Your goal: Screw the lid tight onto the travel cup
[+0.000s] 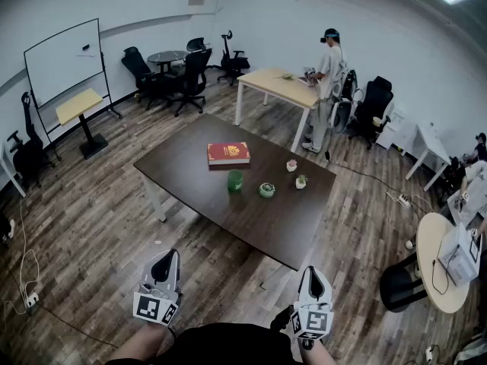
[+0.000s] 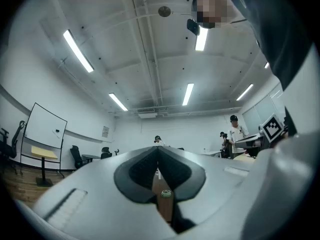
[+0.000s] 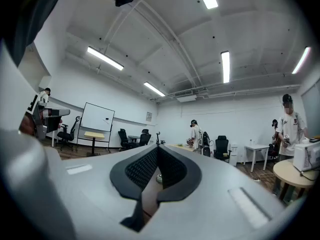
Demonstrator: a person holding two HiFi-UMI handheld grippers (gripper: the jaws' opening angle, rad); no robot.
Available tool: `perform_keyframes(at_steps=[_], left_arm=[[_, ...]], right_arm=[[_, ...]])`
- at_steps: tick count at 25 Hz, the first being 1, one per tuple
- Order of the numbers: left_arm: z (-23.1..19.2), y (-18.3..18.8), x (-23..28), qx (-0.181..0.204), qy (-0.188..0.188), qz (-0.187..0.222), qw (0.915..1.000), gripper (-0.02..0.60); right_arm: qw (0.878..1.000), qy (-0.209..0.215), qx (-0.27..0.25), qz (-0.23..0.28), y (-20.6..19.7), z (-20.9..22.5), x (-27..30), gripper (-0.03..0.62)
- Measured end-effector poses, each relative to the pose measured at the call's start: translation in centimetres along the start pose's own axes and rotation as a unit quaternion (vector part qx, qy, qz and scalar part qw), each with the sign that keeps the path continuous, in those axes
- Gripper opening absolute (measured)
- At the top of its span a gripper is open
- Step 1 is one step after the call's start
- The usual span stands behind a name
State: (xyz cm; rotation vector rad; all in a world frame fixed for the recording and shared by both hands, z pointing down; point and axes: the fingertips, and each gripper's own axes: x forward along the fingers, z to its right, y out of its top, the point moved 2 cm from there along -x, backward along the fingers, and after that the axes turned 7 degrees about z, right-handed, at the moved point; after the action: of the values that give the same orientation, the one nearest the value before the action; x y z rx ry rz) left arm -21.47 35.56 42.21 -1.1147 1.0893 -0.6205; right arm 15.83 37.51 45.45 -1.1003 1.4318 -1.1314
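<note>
A dark brown table [image 1: 190,175] with a smooth, matte top stands on a wood-plank floor [image 1: 99,226]. On it the travel cup [image 1: 235,180], a small green cylinder, stands upright. Its lid [image 1: 266,190], a round green disc, lies just beside the cup and apart from it. A flat red book [image 1: 228,153] lies behind them, and two small pale objects [image 1: 297,173] to the right are too small to identify. What the cup holds cannot be seen.

Both grippers are held low by the person's body, well short of the table. The left gripper [image 1: 167,254] tips slightly upward and the right gripper [image 1: 313,269] is level. On each, the dark ribbed pads are pressed together with nothing between them.
</note>
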Motion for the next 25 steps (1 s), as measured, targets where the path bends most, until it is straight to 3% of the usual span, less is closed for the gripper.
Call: perform_keyframes(at_steps=[8,14,25], left_arm=[[0.3,-0.3,0.7,-0.003,-0.001,-0.001,1.0000,0.000],[0.5,0.0,0.8,0.000,0.004,-0.002,1.0000,0.000],[4.9,-0.9,3.4,-0.003,0.017,-0.014,0.9998,0.000]], right_arm=[[1.000,0.004,0.007,0.003,0.0,0.2,0.8,0.008],[0.997,0.026,0.067,0.034,0.6,0.3,1.1,0.011],[0.994,0.039,0.080,0.066,0.6,5.0,3.0,0.009]])
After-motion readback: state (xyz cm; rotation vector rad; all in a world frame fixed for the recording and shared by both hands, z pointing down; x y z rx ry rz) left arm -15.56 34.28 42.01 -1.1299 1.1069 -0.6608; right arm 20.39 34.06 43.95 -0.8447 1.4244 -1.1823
